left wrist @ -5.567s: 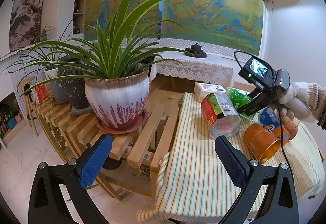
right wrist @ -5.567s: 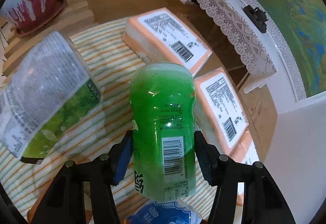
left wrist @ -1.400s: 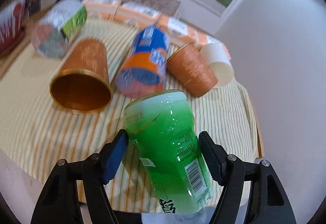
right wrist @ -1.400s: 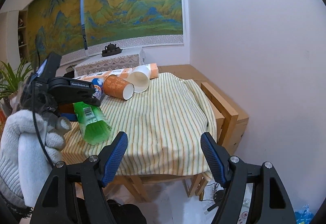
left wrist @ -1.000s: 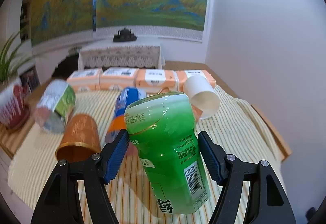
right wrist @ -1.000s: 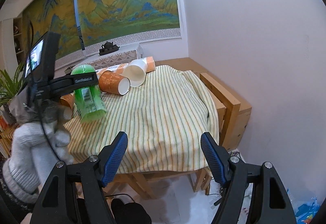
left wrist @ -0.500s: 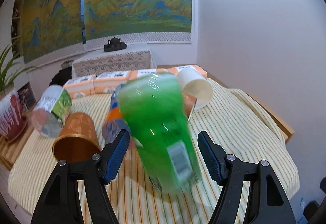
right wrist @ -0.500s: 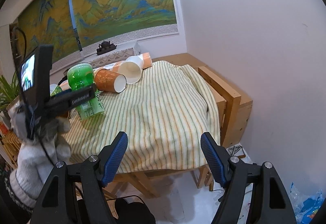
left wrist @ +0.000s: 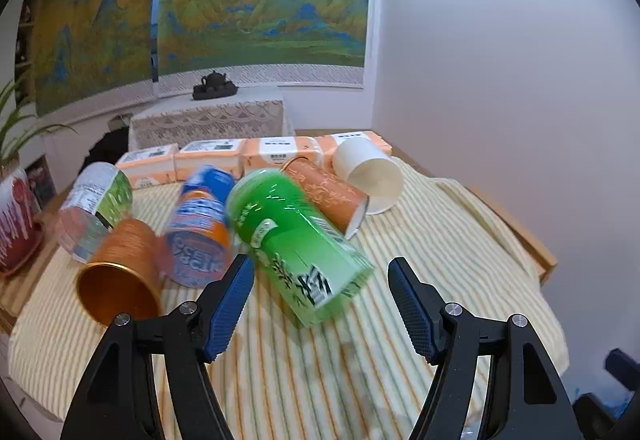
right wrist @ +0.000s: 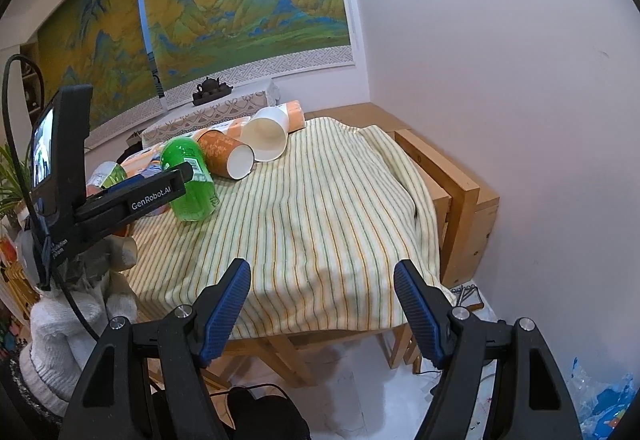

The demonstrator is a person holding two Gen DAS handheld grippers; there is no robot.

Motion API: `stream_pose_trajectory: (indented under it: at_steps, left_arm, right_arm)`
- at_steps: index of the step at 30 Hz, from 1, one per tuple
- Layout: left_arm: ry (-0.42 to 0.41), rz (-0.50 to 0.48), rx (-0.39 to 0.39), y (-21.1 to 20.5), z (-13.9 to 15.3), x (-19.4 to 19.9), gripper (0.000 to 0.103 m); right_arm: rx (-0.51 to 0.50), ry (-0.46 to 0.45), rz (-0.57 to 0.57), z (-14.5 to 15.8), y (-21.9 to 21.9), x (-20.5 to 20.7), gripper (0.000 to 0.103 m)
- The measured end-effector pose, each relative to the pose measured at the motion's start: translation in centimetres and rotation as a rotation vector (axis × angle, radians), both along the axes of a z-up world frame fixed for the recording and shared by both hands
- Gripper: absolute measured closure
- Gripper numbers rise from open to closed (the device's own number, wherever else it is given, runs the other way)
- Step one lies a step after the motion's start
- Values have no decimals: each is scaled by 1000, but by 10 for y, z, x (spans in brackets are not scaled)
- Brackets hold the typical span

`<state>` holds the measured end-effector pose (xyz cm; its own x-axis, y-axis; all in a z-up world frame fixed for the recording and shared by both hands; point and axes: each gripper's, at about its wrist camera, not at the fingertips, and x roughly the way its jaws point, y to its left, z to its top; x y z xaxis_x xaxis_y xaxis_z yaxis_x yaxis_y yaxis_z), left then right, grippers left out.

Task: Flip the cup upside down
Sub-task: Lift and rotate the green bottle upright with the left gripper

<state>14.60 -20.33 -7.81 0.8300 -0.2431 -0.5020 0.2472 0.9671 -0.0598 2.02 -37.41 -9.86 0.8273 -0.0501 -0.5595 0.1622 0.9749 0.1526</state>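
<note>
A: How does the left tool [left wrist: 320, 306] stand?

B: Its blue-padded fingers are spread wide, with nothing pinched. The translucent green plastic cup [left wrist: 298, 240] sits just ahead of the gap between them, tilted, its closed end up and away, its open rim low near the striped yellow cloth [left wrist: 420, 240] on the tabletop. It is blurred, so I cannot tell whether it rests on the cloth.

A: And the right tool [right wrist: 322, 304]?

B: Also spread, empty, held off the near edge of the tabletop, above the floor. From its view a white-gloved hand [right wrist: 76, 304] holds the left tool, whose black finger crosses in front of the green cup [right wrist: 190, 178].

A: What lies around the cup?

B: Just to its left, a blue and orange printed cup [left wrist: 200, 228] on its side, then a shiny orange cup [left wrist: 120, 280] lying with its mouth towards the camera, and a green and white labelled cup [left wrist: 94, 204] farther left. Behind and to the right lies an orange patterned paper cup [left wrist: 326, 196], with a plain white paper cup [left wrist: 368, 176] beside it. A row of orange and white packets [left wrist: 248, 154] lines the far edge.
</note>
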Motion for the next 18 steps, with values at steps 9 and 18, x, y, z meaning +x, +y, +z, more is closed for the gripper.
stream_pose_trajectory:
  at_steps: [9,18]
  left_arm:
    - [287,-18,-83,28,27,41,16]
    - [692,136,-159,40,5,139,21]
  right_arm:
    - [-12,-7,20,2,4,10,33]
    - [2,7,52,-5,9,20,33]
